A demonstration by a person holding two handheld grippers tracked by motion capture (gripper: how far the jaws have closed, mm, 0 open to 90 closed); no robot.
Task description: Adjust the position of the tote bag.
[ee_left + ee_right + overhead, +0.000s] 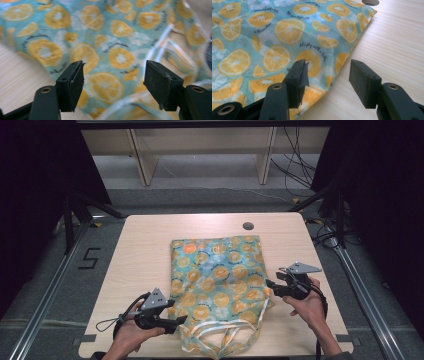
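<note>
Wooden table (145,245) carries orange-print fabric bag (217,275) at centre, handles (220,337) toward near edge. High view: left gripper (181,320) at bag's near-left corner; right gripper (269,284) at bag's right edge. Left gripper view: jaws apart, over bag. Right gripper view: jaws apart, straddling bag's edge, clamping nothing.

A light wooden table (145,245) has a small round dark hole (248,226) near its far edge. Beyond it stands a pale wooden shelf frame (200,150), with black cables (295,165) trailing over the grey floor. A "5" marking (89,258) sits on the floor left of the table.
</note>
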